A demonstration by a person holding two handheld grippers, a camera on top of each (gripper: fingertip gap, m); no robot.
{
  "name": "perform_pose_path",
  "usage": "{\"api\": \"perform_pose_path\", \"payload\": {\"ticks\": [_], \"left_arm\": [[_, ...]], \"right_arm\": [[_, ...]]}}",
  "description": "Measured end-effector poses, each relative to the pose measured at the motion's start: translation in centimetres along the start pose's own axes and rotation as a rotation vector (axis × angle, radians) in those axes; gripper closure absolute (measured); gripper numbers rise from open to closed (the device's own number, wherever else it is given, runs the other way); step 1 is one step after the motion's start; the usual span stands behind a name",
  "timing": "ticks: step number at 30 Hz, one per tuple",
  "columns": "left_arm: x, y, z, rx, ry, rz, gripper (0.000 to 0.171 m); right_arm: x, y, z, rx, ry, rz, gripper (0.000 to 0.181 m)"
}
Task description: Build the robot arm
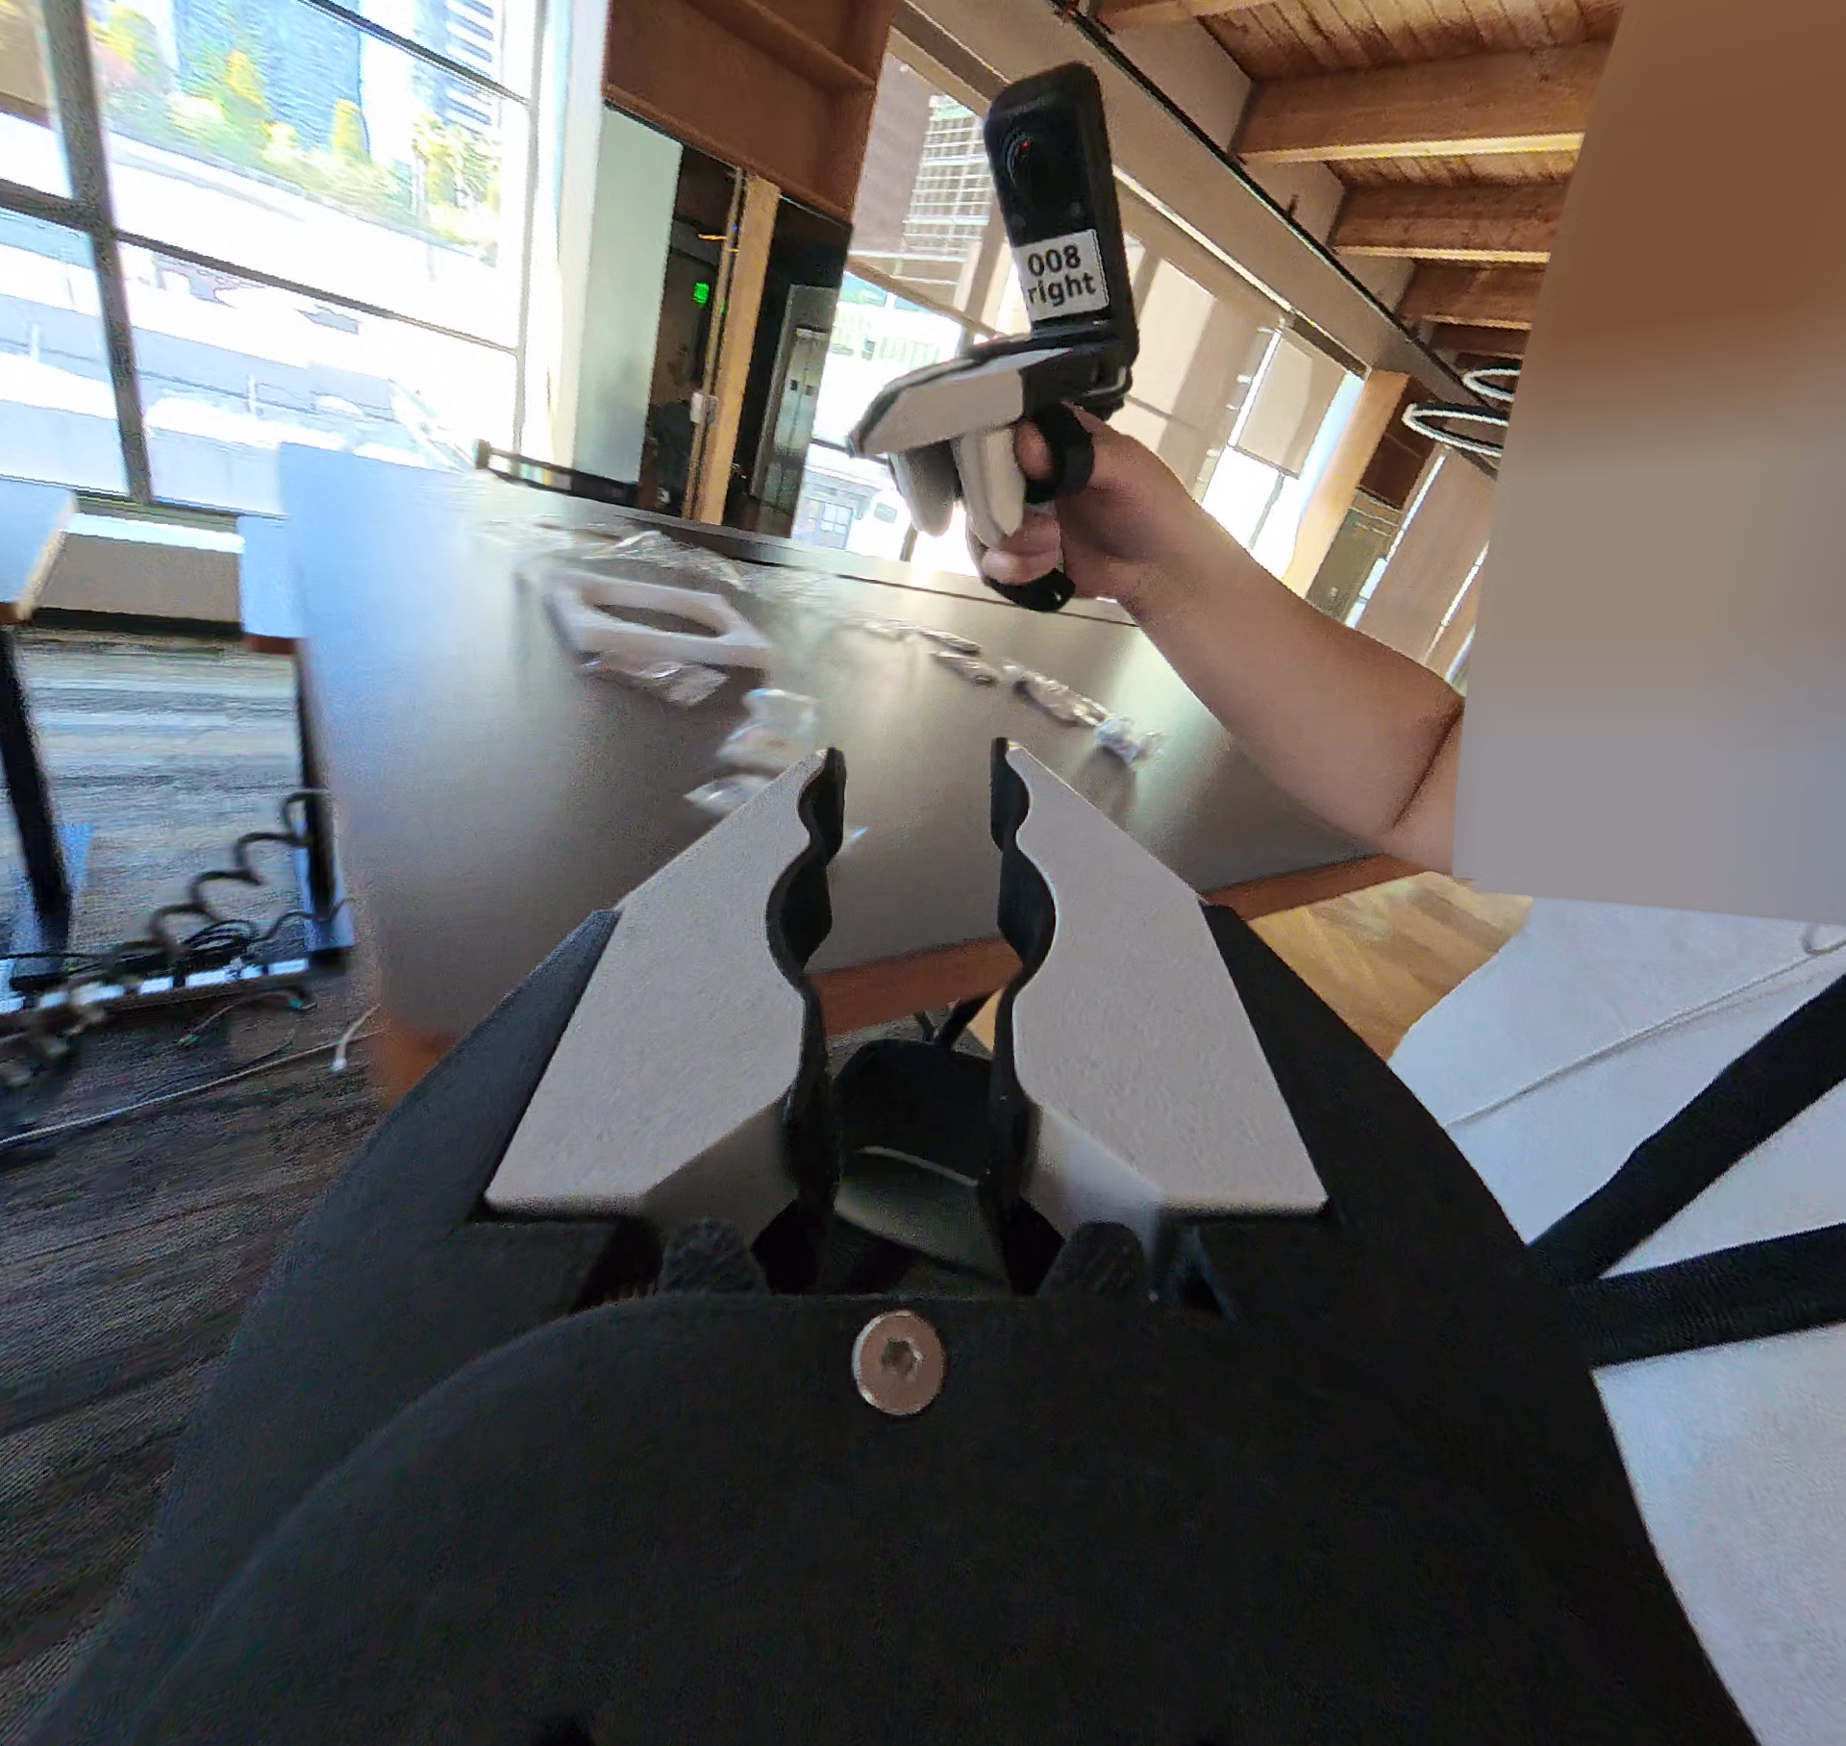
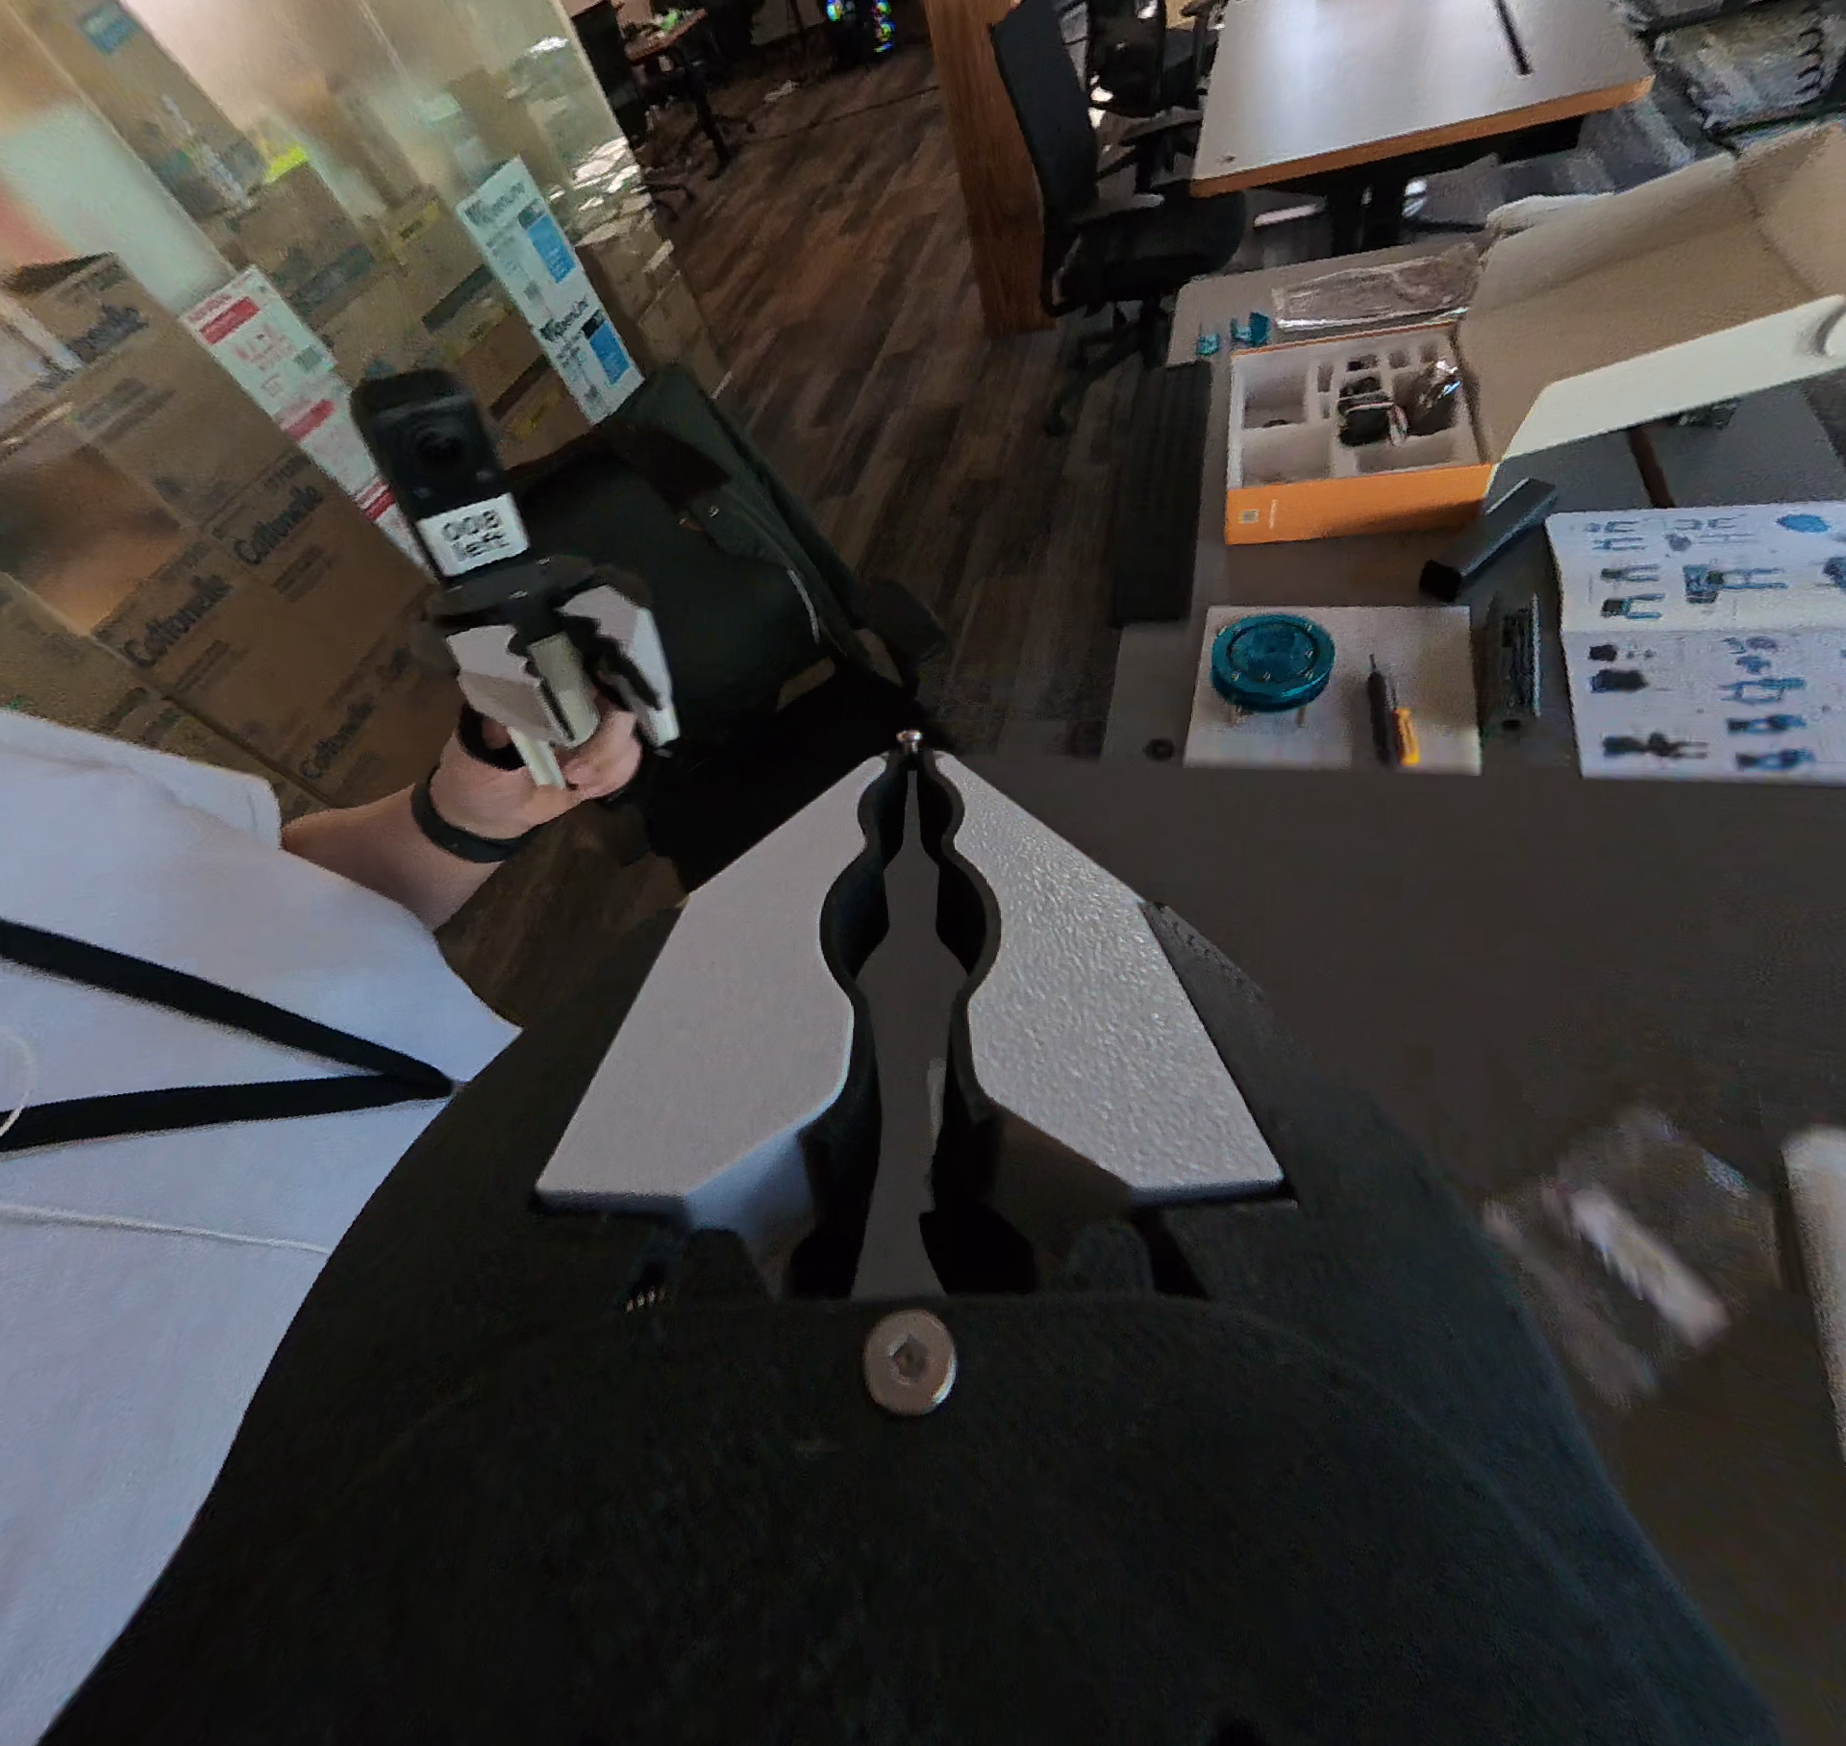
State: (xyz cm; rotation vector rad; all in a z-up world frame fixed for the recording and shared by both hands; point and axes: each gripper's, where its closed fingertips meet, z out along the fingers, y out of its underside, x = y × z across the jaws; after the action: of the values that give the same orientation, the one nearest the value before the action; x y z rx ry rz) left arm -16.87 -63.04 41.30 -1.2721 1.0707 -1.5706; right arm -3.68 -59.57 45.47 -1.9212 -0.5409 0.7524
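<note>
My left gripper is open and empty, held in the air short of a dark table; its jaws stand well apart. My right gripper is shut, pinching a small silver screw at its very tips. It also shows in the left wrist view, held up in a hand above the table. The left gripper shows in the right wrist view, held in a hand off to the left, apart from the right one.
A white foam frame and small clear bags lie on the table. Ahead in the right wrist view are an open orange box, a blue round part on a white pad, a screwdriver, and printed sheets. Cables lie on the floor. About 15 centimeters separates my left fingertips from my right.
</note>
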Motion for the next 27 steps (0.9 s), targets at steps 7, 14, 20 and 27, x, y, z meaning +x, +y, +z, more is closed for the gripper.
{"api": "perform_pose_path", "payload": {"ticks": [7, 14, 20, 27], "left_arm": [[-12.0, -4.2, -18.5, -0.076, -0.133, 0.021, 0.146], [-24.3, -8.9, -28.1, -0.087, -0.214, 0.052, 0.145], [-33.6, -10.3, -29.5, -0.036, -0.183, -0.01, 0.146], [-42.9, -10.1, -31.4, -0.119, -0.194, 0.004, 0.146]], "right_arm": [[5.5, -8.9, 18.9, 0.077, 0.062, 0.078, 0.181], [15.3, -14.2, 34.5, -0.023, 0.168, 0.139, 0.181], [25.8, -12.6, 42.1, -0.129, 0.276, 0.196, 0.181], [35.3, 2.6, 46.5, -0.267, 0.373, 0.359, 0.18]]}}
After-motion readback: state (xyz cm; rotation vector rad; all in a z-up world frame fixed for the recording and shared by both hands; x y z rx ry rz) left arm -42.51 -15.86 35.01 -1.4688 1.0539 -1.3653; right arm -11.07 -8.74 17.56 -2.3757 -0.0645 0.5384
